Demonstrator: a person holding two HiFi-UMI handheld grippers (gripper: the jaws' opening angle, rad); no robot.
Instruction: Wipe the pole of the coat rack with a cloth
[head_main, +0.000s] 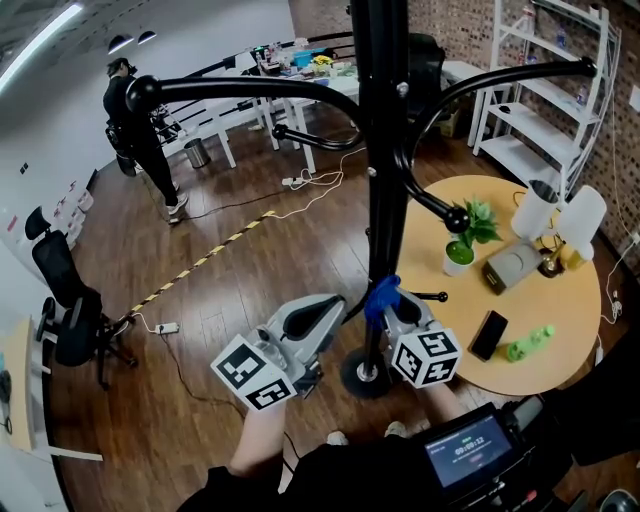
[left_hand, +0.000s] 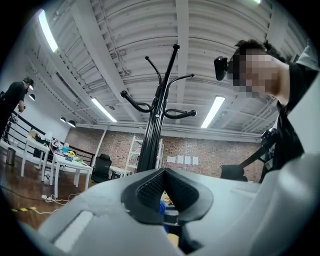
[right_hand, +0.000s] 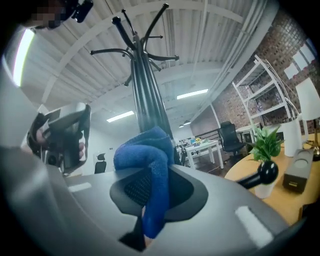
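Note:
The black coat rack pole rises from its round base on the wood floor, with curved arms spreading overhead. My right gripper is shut on a blue cloth, and the cloth presses against the lower pole. The right gripper view has the blue cloth bunched between the jaws, with the pole running up just behind it. My left gripper hangs left of the pole, jaws shut with nothing in them. Its own view looks up the pole.
A round wooden table stands right of the rack with a potted plant, lamp, phone and green object. White shelving lines the back right. A person stands far left near desks; cables and an office chair lie on the floor.

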